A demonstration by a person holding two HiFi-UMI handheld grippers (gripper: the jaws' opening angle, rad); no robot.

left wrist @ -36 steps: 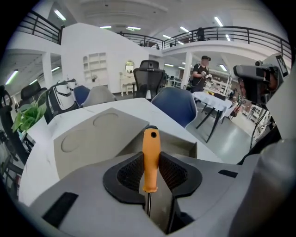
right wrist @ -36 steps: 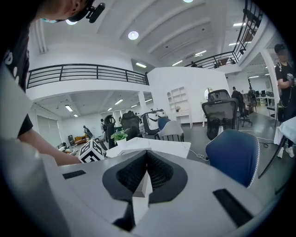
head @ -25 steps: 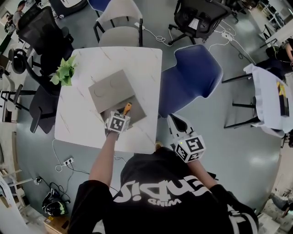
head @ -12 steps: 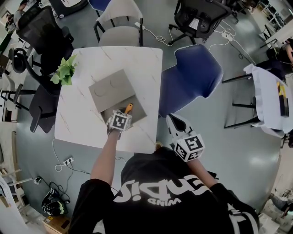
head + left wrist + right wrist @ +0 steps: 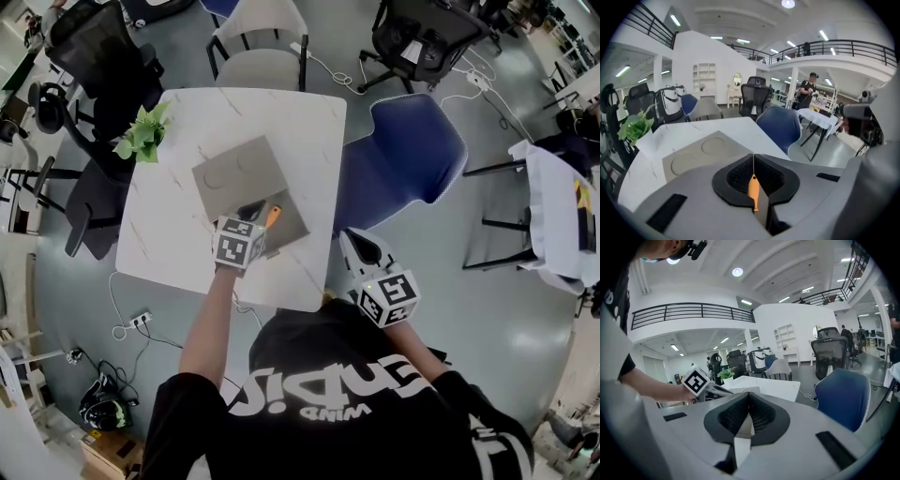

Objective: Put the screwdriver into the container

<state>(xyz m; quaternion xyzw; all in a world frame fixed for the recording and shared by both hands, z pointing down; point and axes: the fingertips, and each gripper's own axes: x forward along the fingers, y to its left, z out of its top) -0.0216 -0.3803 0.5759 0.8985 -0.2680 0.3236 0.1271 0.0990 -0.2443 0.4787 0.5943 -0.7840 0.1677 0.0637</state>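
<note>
L gripper (image 5: 753, 163) jaws just closed on orange screwdriver (image 5: 753, 188)

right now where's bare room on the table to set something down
Bare table beyond the container, plant to far right corner, and near-left, between plant and left claw. Crowded mid-table: that claw has just closed on the screwdriver at the container.

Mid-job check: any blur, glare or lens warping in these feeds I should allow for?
Head view: heavy fisheye bowing the table edges, even light, no obvious blur. Left gripper view: dark round vignette, ceiling lamp blown out, screwdriver crisp orange. Right gripper view: same vignette and curvature, ceiling light bright.
</note>
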